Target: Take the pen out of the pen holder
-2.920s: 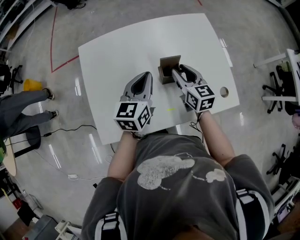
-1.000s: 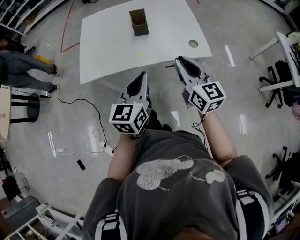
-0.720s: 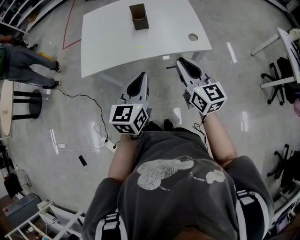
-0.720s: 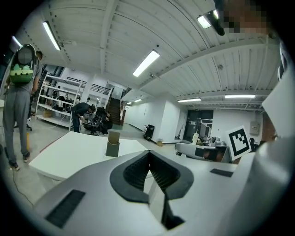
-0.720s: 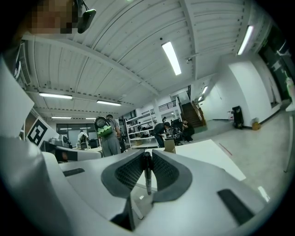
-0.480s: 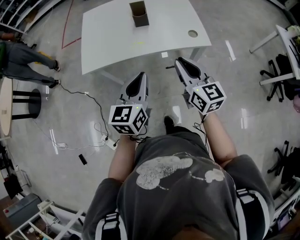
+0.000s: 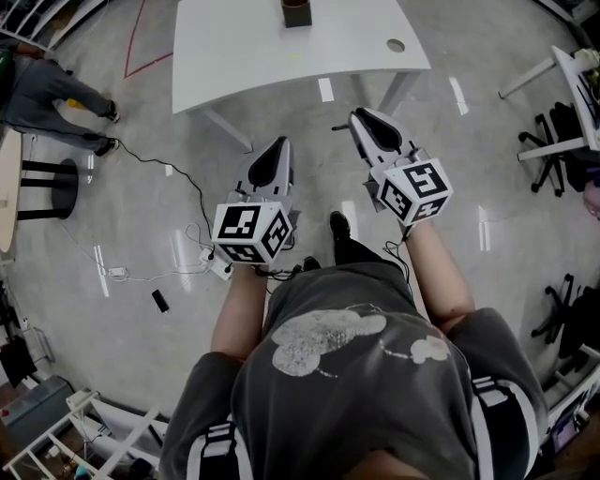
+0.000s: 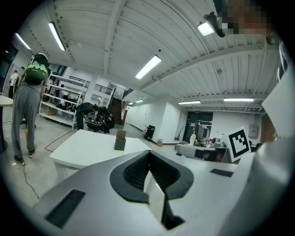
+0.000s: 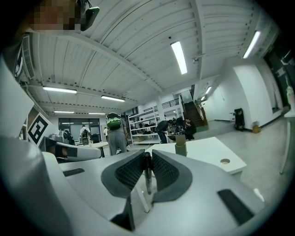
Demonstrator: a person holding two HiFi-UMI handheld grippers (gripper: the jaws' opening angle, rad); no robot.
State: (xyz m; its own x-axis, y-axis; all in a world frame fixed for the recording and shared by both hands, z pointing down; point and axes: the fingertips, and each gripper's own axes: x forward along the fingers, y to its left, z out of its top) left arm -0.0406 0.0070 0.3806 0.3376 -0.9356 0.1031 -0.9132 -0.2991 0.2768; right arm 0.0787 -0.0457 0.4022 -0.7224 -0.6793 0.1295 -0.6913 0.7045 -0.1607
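The brown pen holder (image 7: 297,11) stands on the white table (image 7: 244,47) at the top edge of the head view, far ahead of both grippers. It shows small in the left gripper view as the pen holder (image 8: 120,140) and in the right gripper view as the pen holder (image 9: 180,146). My right gripper (image 7: 357,118) is held over the floor, short of the table, shut on a dark pen (image 9: 147,174) that stands upright between its pads. My left gripper (image 7: 275,146) hangs beside it, also over the floor, its jaws shut with nothing in them.
A person (image 7: 56,89) stands at the left by a black stool (image 7: 42,187). A cable and power strip (image 7: 216,267) lie on the glossy floor under my left gripper. Office chairs (image 7: 562,141) crowd the right side. The table has a round hole (image 7: 397,45).
Both grippers have drawn back from the table, which has slid toward the top of the head view. The pen stays in the right gripper. The left jaws have not changed.
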